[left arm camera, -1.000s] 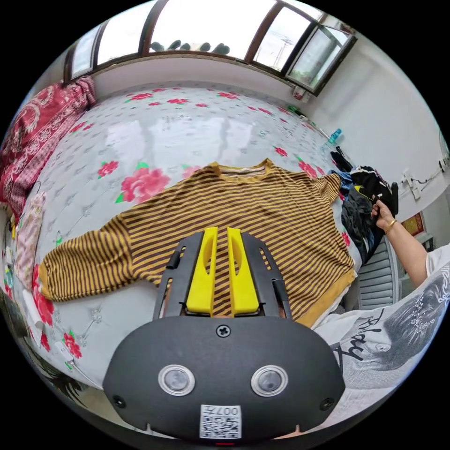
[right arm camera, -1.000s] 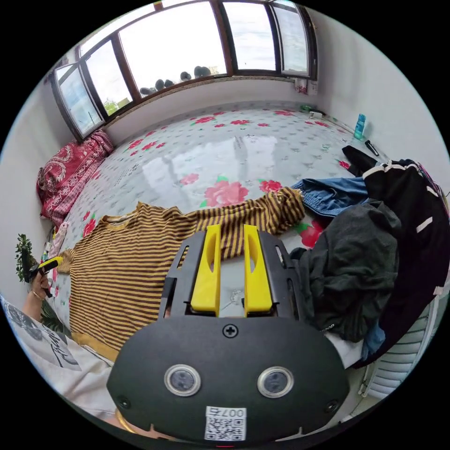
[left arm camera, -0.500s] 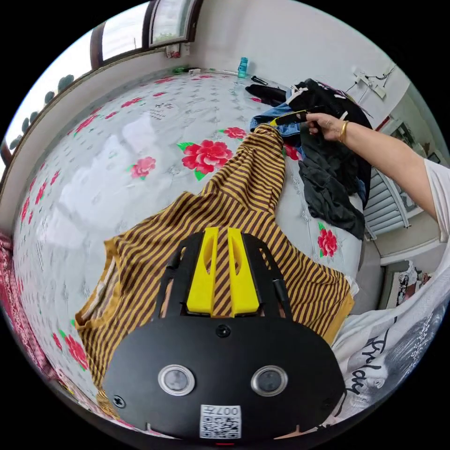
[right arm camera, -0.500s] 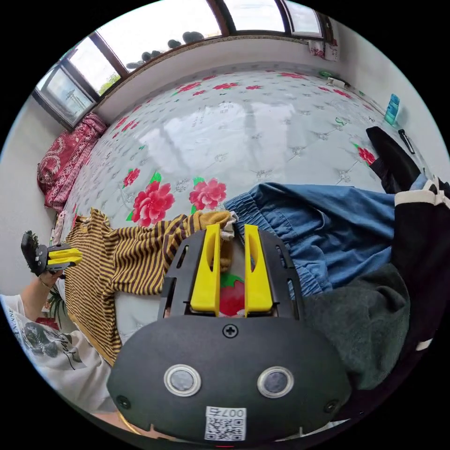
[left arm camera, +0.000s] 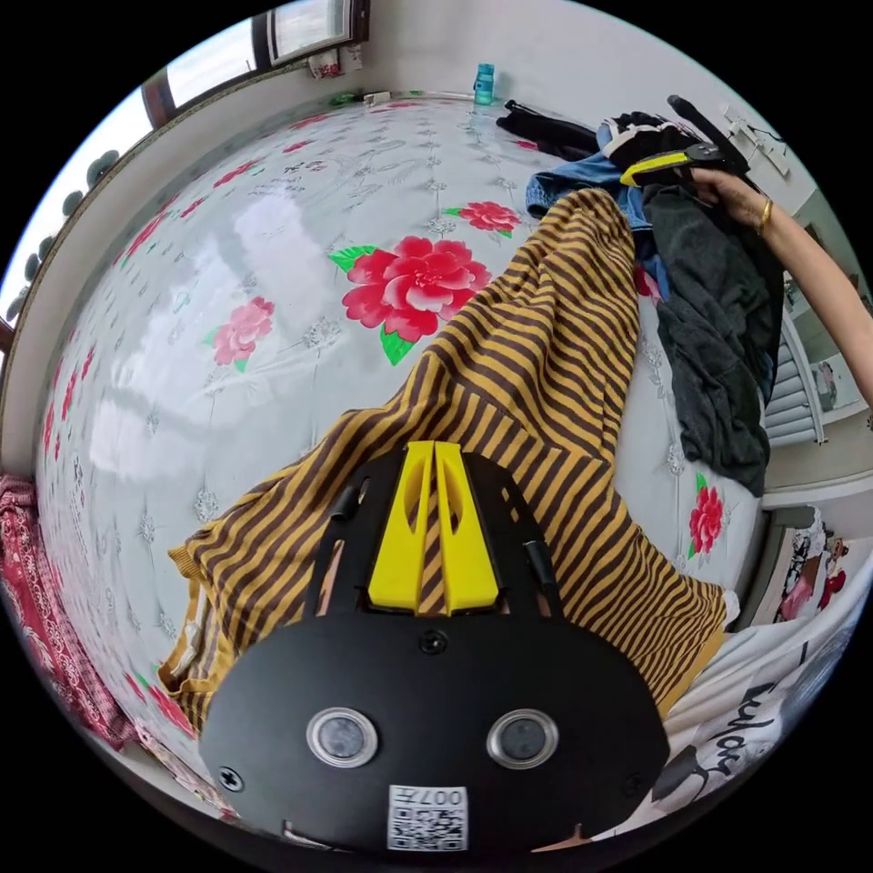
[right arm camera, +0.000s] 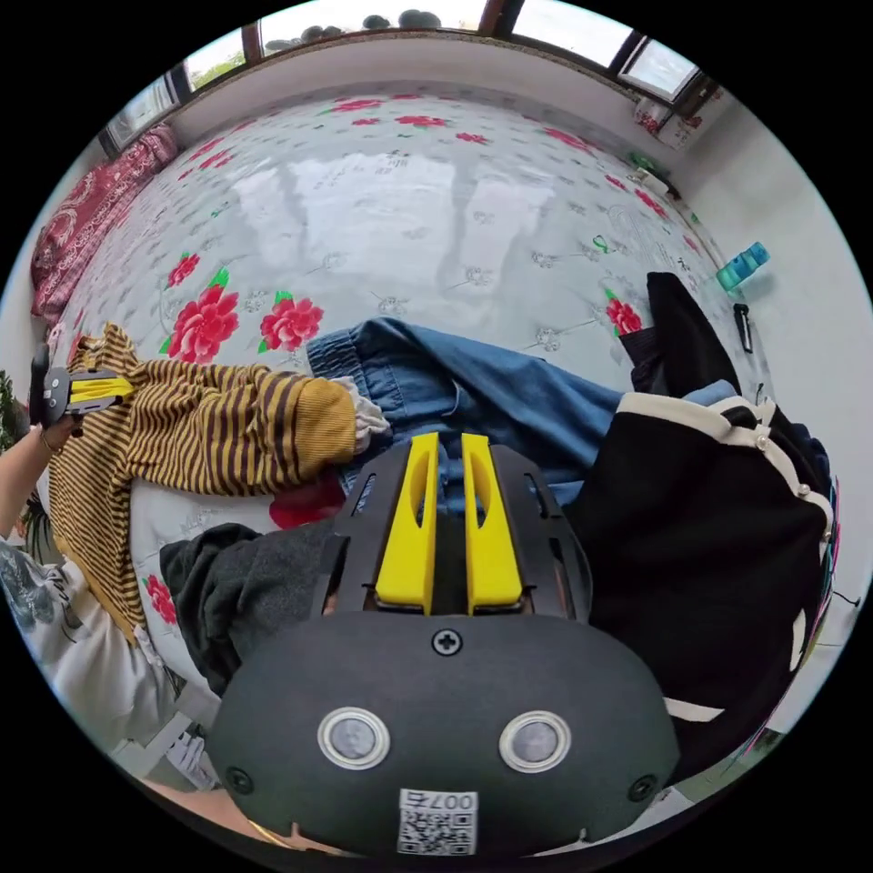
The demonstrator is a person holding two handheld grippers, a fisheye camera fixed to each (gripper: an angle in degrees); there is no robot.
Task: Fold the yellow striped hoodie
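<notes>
The yellow striped hoodie (left arm camera: 536, 364) lies spread on the flowered bed sheet (left arm camera: 227, 300), one sleeve reaching toward a pile of clothes. My left gripper (left arm camera: 434, 447) sits low on the body of the hoodie with its jaw tips together and striped cloth between them. In the right gripper view the hoodie (right arm camera: 209, 427) is at the left, with the left gripper (right arm camera: 127, 386) on it in a person's hand. My right gripper (right arm camera: 450, 438) hovers over blue jeans (right arm camera: 473, 391), jaws slightly apart and holding nothing. It appears again in the left gripper view (left arm camera: 626, 179), past the sleeve cuff.
A black garment with white trim (right arm camera: 709, 527) and a dark grey one (right arm camera: 245, 573) are piled at the bed's edge beside the jeans. A teal bottle (right arm camera: 741, 265) stands by the wall. A red blanket (right arm camera: 82, 218) lies at the far end below the window.
My left gripper has come down onto the hoodie and its jaws have drawn together. My right gripper has passed the sleeve cuff and now hangs over the jeans and dark clothes, its gap narrower.
</notes>
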